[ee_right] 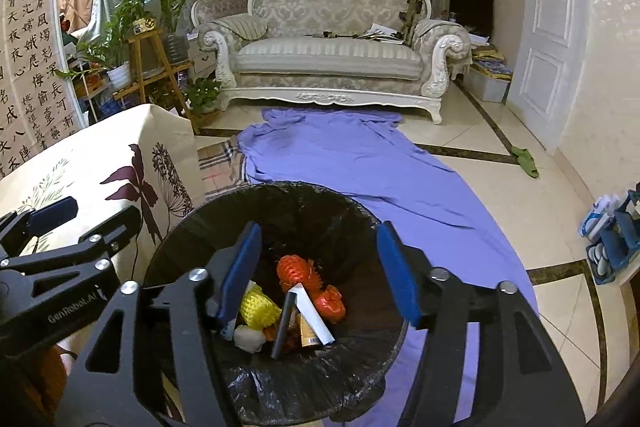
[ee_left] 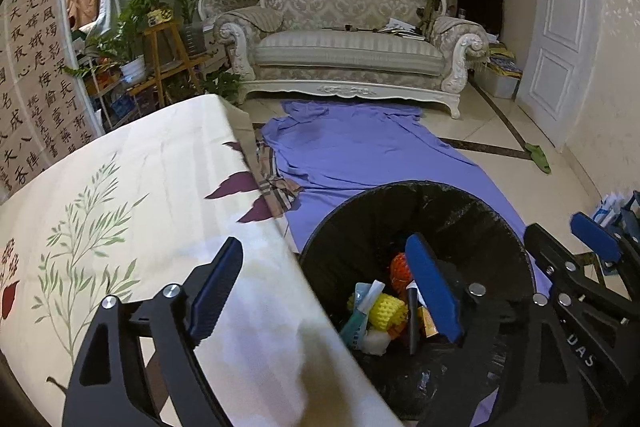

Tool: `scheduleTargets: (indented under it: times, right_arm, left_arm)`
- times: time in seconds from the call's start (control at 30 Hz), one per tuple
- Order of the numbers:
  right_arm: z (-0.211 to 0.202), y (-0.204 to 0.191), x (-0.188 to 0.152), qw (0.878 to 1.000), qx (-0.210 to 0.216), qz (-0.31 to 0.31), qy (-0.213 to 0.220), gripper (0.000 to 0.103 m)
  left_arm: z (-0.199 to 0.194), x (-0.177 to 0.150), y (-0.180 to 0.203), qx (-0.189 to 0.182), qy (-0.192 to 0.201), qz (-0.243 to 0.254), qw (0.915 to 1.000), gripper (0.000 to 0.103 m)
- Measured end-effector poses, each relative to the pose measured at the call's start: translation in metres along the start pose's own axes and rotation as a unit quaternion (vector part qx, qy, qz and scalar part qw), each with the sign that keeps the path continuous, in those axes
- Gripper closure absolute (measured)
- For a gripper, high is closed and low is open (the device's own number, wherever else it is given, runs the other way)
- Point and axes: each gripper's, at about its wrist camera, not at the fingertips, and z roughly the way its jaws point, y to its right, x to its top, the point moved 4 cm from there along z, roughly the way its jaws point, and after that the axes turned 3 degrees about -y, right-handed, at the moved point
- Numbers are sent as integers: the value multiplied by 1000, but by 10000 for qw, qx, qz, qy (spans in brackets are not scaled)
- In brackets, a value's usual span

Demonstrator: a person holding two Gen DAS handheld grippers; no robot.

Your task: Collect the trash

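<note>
Where trash [ee_right: 296, 303] fills bin [ee_right: 192, 223]

We hold our left gripper [ee_left: 326, 285] and right gripper [ee_right: 320, 269] side by side, both tilted downward, jaws spread wide, nothing between the blue pads [ee_right: 240, 273] of either.

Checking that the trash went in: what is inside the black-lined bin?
Inside the black-lined bin lie an orange mesh net, a yellow foam net, a white paper strip, a black stick and a white wad. Anything underneath is covered.
</note>
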Motion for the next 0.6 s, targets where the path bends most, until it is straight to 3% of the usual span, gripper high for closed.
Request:
scheduleTargets:
  times: [0.2,0.33,0.6]
  right_arm:
    - [-17,-3,-7,9998,-160,-4,101,23]
    - [-30,-8,-13,9997,-169,27,157,14]
    - [-61,-26,-21,9996,-87,-66,268,13]
  left_arm:
    - [-15,-6,-9,-78,42,-72,9999,19]
    - [-28,-14,-14,61,123,38,9999,18]
    - [-54,-29,-33,217,230,10,9995,17]
